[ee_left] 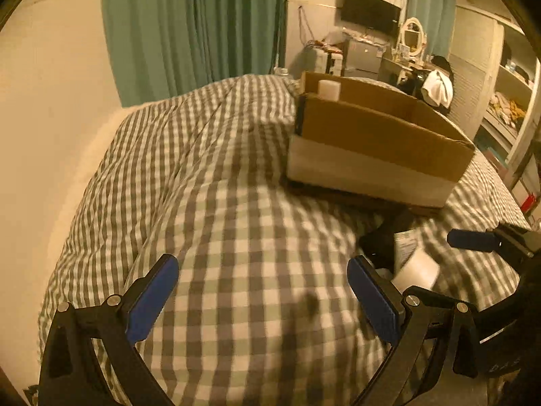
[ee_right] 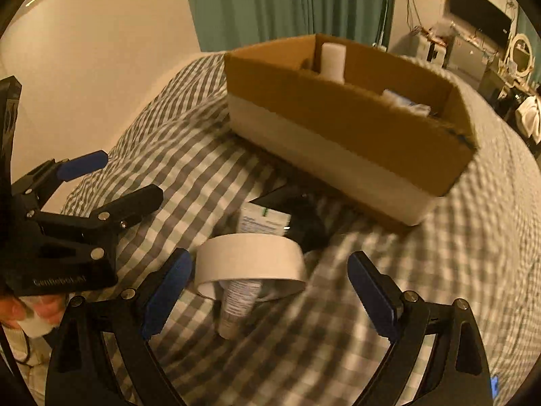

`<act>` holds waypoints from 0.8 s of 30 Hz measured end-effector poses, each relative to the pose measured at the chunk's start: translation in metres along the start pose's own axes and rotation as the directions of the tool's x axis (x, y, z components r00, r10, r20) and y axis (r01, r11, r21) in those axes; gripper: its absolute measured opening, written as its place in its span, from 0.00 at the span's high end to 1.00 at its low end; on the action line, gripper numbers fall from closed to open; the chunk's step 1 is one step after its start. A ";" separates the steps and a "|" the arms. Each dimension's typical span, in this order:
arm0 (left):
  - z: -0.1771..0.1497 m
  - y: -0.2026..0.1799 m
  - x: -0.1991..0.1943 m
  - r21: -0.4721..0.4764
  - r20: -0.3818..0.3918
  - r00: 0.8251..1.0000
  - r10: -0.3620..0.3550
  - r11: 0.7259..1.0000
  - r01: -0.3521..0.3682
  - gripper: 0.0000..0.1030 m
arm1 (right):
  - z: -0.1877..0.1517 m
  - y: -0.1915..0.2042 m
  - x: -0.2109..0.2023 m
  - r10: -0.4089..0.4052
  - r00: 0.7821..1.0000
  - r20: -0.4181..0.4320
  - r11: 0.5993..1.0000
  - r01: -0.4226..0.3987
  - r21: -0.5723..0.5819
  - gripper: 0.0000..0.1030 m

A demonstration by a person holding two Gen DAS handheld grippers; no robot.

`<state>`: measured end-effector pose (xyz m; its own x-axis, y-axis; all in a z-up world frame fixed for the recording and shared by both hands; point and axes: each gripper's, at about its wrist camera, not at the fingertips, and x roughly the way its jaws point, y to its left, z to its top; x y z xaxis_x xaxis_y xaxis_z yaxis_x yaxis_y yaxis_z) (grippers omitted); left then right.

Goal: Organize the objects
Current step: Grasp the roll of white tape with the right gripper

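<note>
A wide white tape roll [ee_right: 250,260] lies on the checked quilt [ee_right: 422,287], between the open fingers of my right gripper [ee_right: 270,287] but not gripped. A white tube [ee_right: 236,301] pokes out from under the roll. A second labelled tube [ee_right: 263,220] and a black object [ee_right: 304,216] lie just beyond. The cardboard box [ee_right: 338,118] sits farther back, holding a white cylinder [ee_right: 333,59] and some pale packets [ee_right: 402,101]. My left gripper [ee_left: 263,291] hovers open over bare quilt [ee_left: 236,203], left of the roll [ee_left: 417,269] and box [ee_left: 372,135].
The bed meets a pale wall [ee_left: 50,118] on the left, with green curtains [ee_left: 203,27] behind. A TV [ee_left: 370,10], dresser and shelves [ee_left: 507,101] stand across the room. A hand [ee_right: 33,308] holds the left gripper [ee_right: 130,176] at the lower left.
</note>
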<state>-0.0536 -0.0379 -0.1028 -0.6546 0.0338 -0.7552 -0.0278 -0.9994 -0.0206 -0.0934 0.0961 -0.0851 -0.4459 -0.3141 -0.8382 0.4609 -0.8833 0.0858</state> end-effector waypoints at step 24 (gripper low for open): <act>-0.003 -0.003 -0.002 0.006 -0.040 0.999 -0.030 1.000 0.031 0.00 | 0.002 -0.007 -0.047 0.042 0.990 0.137 0.998 -0.048 0.041 0.18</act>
<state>-0.0496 -0.0351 -0.1035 -0.6227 0.0638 -0.7798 -0.0527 -0.9978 -0.0396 -0.0771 0.1168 -0.0456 -0.5273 -0.3954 -0.7521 0.4495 -0.8809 0.1480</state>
